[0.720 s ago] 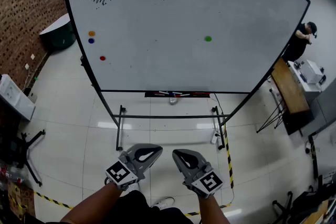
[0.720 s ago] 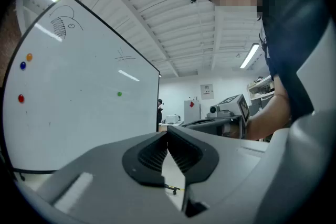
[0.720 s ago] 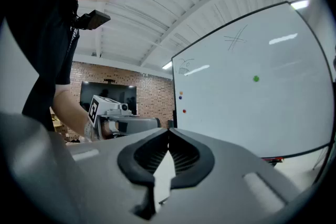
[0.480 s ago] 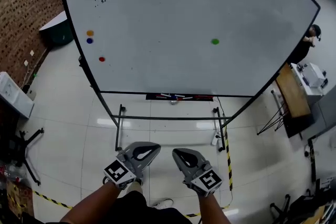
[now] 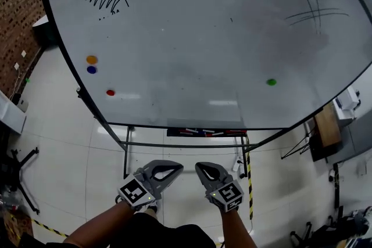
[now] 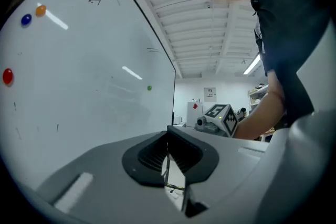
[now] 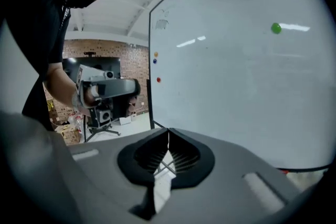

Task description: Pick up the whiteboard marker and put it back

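**Two grippers shut, marker tray ahead: approach not yet begun**

1. Head view. My left gripper (image 5: 174, 169) and right gripper (image 5: 201, 169) sit side by side low in frame, tips fwd. Both are well short of the whiteboard (image 5: 203, 38).
   - The marker tray (image 5: 232, 132) is a dark strip under the board's bottom edge. It lies straight ahead, slightly right of centre.
   - The whiteboard markers (image 5: 195, 132) show there only as small red/blue/white slivers; I can't single one out.
   - Their long axis appears to run along the tray, i.e. crosswise to my tips.
   - Judgement: the right gripper is marginally nearer. Its jaws must open and take the barrel across its width.
   - The stand (image 5: 125, 148) is thin black tube.

2. Left gripper view. Jaws together, dark ribbed pads meeting, nothing btwn. The shell is matte grey plastic. The glossy white board is to the left w/ round magnets, incl. a red magnet (image 6: 7, 76). Tray not in shot.

3. Right gripper view. Jaws likewise closed and empty. The board fills the right side, smooth and reflective, w/ a green magnet (image 7: 276, 28).
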Demonstrator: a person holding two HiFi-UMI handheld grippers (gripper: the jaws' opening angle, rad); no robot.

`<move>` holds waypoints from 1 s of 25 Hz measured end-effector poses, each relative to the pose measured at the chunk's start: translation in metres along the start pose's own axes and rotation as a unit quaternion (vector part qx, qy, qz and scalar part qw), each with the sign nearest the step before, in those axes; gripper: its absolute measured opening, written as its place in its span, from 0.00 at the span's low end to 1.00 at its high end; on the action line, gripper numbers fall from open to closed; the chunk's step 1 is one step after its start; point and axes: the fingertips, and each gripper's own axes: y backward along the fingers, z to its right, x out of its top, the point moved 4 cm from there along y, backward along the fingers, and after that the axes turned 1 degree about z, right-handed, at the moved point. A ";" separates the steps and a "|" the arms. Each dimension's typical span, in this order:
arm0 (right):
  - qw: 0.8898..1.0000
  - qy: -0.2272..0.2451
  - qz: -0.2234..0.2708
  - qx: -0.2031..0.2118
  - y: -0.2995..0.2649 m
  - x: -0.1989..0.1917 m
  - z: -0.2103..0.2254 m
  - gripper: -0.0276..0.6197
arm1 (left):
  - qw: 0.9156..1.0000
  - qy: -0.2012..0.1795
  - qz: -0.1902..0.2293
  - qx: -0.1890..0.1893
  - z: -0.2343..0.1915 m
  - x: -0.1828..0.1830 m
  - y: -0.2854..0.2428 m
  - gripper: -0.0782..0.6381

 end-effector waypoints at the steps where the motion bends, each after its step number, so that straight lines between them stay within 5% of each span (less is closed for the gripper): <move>1: 1.000 0.000 -0.014 -0.005 -0.012 -0.002 0.009 0.05 | 1.000 0.004 -0.002 -0.002 -0.011 -0.002 0.000 0.11; 8: 0.992 0.034 -0.125 0.012 -0.097 -0.033 0.067 0.07 | 0.999 0.041 -0.015 0.021 -0.090 -0.019 -0.004 0.11; 12: 0.980 0.053 -0.185 0.053 -0.138 -0.064 0.095 0.36 | 0.997 0.043 -0.022 0.054 -0.118 -0.028 -0.009 0.11; 19: 0.938 0.182 -0.286 0.070 -0.175 -0.113 0.135 0.42 | 0.992 0.047 -0.031 0.110 -0.121 -0.036 -0.008 0.11; 25: 0.913 0.210 -0.340 0.088 -0.197 -0.140 0.160 0.43 | 0.989 0.051 -0.036 0.134 -0.118 -0.044 -0.003 0.11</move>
